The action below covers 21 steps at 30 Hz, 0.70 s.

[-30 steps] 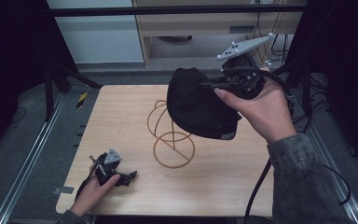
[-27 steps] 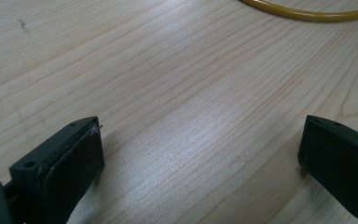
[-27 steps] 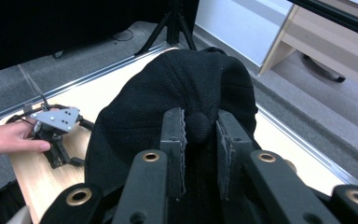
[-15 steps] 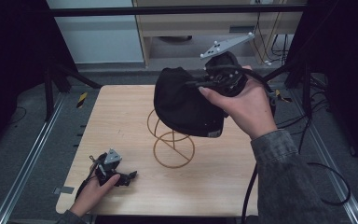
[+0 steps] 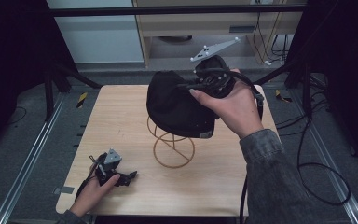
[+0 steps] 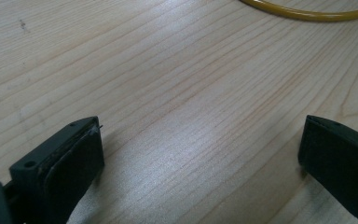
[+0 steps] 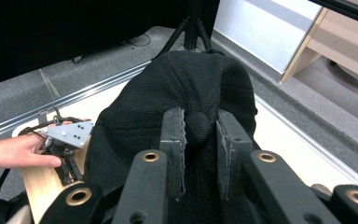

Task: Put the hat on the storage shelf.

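right gripper (image 7: 200, 140): clamped on the button at the top of the black cap (image 7: 177, 102); in the high view it sat raised over the far middle of the table, held in the right hand (image 5: 235, 109).
left gripper (image 6: 200, 154): jaws wide apart, nothing between them, resting low on the wood at the near left corner in the left hand (image 5: 91, 193).
cap: hung from the right gripper, lower edge touching or just above the top of the wire stand (image 5: 172, 147); can't tell which.
stand: yellow wire, ring base flat on the table, a bit of that ring visible in the left gripper view.
progress: cap gripped and brought over the stand. judged left: settle it on the wire top, let go, pull back.
surface: table (image 5: 121, 116) was light wood with visible grain, bare but for the stand and the left gripper.
room: dim, grey floor, metal rails at both sides, cables on the floor at right, pale cabinet and wooden shelf at the back.
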Available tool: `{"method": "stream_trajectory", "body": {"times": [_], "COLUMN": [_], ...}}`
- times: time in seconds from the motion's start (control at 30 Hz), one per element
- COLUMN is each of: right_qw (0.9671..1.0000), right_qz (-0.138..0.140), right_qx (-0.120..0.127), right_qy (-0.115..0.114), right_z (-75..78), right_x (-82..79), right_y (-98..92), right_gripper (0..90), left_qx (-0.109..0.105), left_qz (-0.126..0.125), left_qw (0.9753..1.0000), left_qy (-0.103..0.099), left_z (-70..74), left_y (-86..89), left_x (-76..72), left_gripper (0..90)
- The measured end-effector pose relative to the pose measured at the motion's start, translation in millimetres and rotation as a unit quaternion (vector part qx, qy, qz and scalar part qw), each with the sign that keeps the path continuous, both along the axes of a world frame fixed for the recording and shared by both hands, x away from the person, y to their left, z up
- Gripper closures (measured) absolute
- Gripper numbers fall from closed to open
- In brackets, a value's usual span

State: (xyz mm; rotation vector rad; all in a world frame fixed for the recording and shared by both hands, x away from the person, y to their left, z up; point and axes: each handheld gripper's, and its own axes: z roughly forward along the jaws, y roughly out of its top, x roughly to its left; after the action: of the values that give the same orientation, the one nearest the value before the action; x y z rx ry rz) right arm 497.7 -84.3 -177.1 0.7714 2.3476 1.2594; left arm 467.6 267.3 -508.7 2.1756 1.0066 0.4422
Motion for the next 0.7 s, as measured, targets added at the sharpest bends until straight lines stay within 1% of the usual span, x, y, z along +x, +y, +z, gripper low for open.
{"method": "stream_trajectory", "body": {"times": [0.37,0.7], "right_qw": [1.0,0.9998], "right_qz": [0.006,0.012], "right_qx": [0.004,0.001], "right_qy": [0.005,0.014], "right_z": [-3.2,-13.5], "right_x": [1.7,5.1], "right_y": [5.0,13.8], "right_gripper": [74.9,74.2], "left_qx": [0.0,0.0], "left_qz": [0.0,0.0], "left_qw": [1.0,1.0], "left_qy": [0.0,0.0], "left_z": [0.0,-0.1], "left_y": [0.0,0.0], "left_x": [0.0,0.0], "left_gripper": [0.0,0.0]}}
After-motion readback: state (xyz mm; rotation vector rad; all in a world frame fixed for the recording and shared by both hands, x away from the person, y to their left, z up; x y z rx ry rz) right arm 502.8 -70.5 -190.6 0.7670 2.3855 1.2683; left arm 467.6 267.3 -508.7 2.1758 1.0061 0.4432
